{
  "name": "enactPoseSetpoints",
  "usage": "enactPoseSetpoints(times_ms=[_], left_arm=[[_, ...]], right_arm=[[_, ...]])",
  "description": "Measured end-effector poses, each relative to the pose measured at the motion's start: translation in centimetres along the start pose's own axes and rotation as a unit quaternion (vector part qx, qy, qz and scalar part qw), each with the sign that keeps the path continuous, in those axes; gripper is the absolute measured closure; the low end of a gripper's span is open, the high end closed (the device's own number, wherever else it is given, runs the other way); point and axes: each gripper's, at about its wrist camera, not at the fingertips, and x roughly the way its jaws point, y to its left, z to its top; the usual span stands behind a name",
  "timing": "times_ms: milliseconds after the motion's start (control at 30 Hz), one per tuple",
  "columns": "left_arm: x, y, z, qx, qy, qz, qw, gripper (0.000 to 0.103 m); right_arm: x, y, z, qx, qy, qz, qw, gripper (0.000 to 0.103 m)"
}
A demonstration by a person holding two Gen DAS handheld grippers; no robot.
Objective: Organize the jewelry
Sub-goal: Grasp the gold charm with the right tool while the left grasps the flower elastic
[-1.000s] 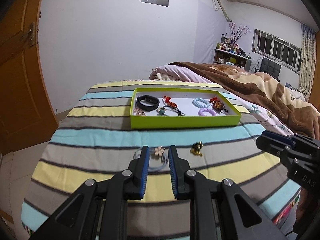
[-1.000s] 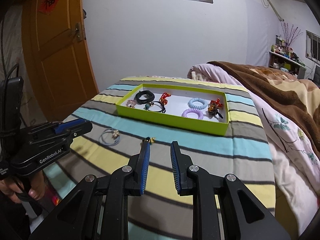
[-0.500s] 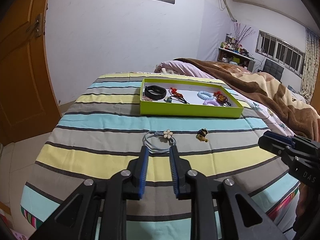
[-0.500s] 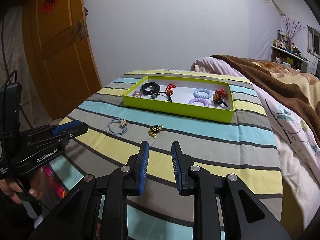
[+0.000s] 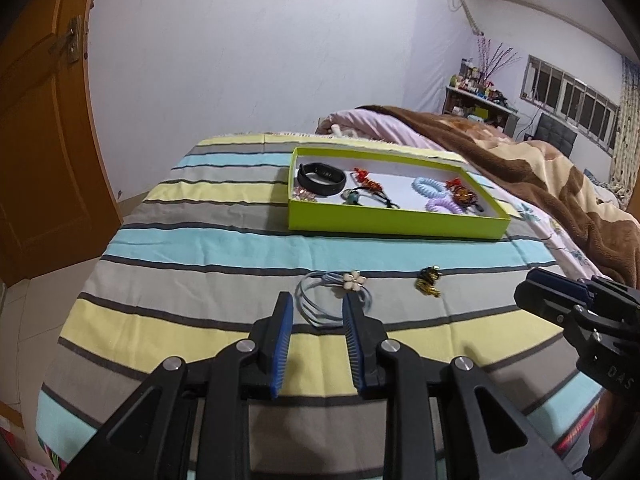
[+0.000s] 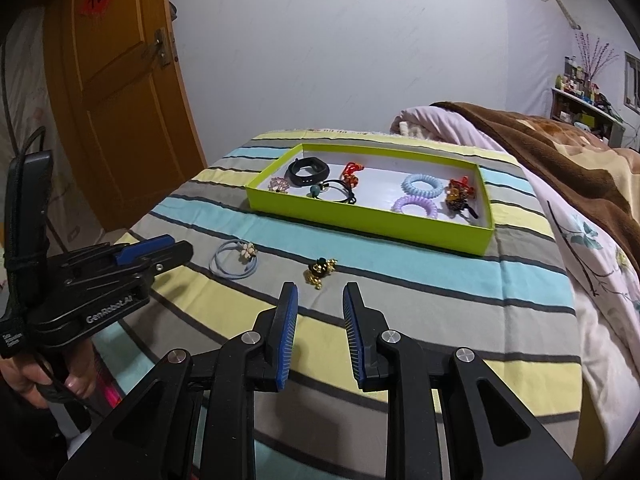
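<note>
**Two loose pieces lay outside the tray, one ahead of each claw**

Two items sat on the striped bedspread (image 5: pixel 208 248), short of the green tray (image 5: pixel 394 226) that already held the other jewelry. The pale blue hair tie with a flower charm (image 5: pixel 332 298) lay flat directly ahead of the left gripper (image 5: pixel 317 314), its near arc showing between the two open fingers; whether they touched it could not be told. Its ring lay flat on the cloth with no marked long axis, and the flower sat on the far rim, toward the tray.

The small gold-and-black charm (image 6: pixel 319 273) rested just ahead of the right gripper (image 6: pixel 320 300) and slightly to its left, apart from the fingertips. That claw was also open and held nothing.

By these views, the left hand was nearer the hair tie and the right nearer the charm, so each piece likely belonged to the claw facing it. The tray lay farther on in the same direction, well apart from both, so any carry would probably run forward.
</note>
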Motion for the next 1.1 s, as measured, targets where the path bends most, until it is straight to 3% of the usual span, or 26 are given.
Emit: enactPoseSetpoints(times_ms=[600, 800, 867, 933, 1100], left_arm=[[5.8, 0.9, 0.9, -0.015, 0.081, 0.004, 0.9966, 0.076], [6.2, 0.7, 1.1, -0.009, 0.081, 0.011, 0.9966, 0.076], [6.3, 0.6, 1.1, -0.006, 0.081, 0.013, 0.9966, 0.079], [6.3, 0.6, 1.2, -0.007, 0.082, 0.011, 0.9966, 0.093], [6.1, 0.6, 1.2, -0.006, 0.08, 0.0, 0.9968, 0.101]], right_arm=[[7.4, -0.5, 2.1, 0.015, 0.066, 0.001, 0.998, 0.079], [9.1, -0.4, 2.0, 0.01, 0.094, 0.002, 0.995, 0.079], [9.4, -0.4, 2.1, 0.006, 0.097, -0.001, 0.995, 0.079], [9.6, -0.3, 2.2, 0.005, 0.1, -0.003, 0.995, 0.079], [9.6, -0.3, 2.3, 0.005, 0.1, -0.005, 0.995, 0.08]])
